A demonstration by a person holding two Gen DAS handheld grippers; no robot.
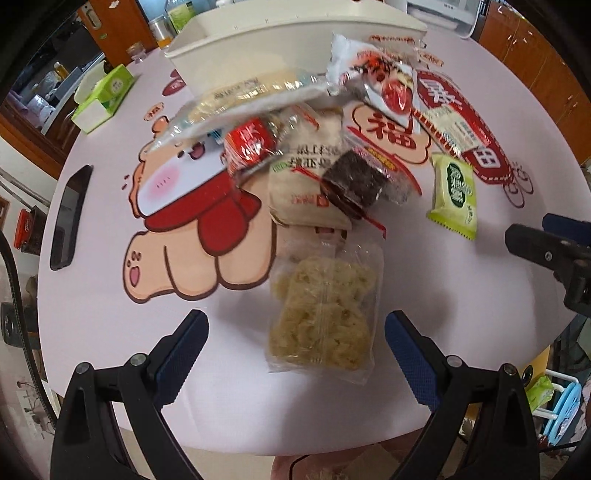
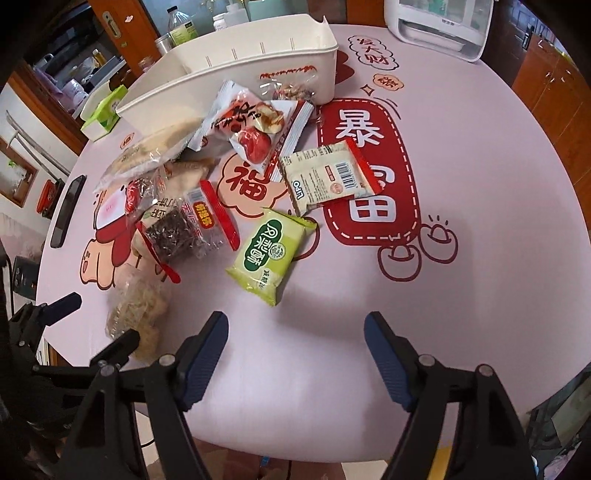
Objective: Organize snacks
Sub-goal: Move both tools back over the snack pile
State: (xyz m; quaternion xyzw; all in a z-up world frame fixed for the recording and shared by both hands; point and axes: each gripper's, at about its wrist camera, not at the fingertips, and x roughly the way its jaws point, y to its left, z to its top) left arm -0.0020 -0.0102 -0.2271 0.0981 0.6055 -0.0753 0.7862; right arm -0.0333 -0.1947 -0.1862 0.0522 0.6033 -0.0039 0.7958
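Observation:
A heap of snack packets lies on the pink round table point(image 1: 110, 314) in front of a cream bin point(image 1: 295, 40). Nearest is a clear bag of pale crispy noodles point(image 1: 325, 314), and my left gripper point(image 1: 295, 319) is open with its blue pads either side of the bag's near end, not touching it. Behind it lie a dark seaweed-like packet point(image 1: 354, 184) and a red-and-white packet point(image 1: 384, 85). In the right wrist view my right gripper point(image 2: 295, 319) is open over bare table, just short of a green packet point(image 2: 271, 254). A white LIPO packet point(image 2: 328, 177) lies further back.
A black phone point(image 1: 70, 218) lies at the table's left edge. A green tissue box point(image 1: 105, 98) stands at the back left and a white appliance point(image 2: 439, 26) at the back right. Bottles stand behind the cream bin point(image 2: 236, 74). The table's front edge is just below both grippers.

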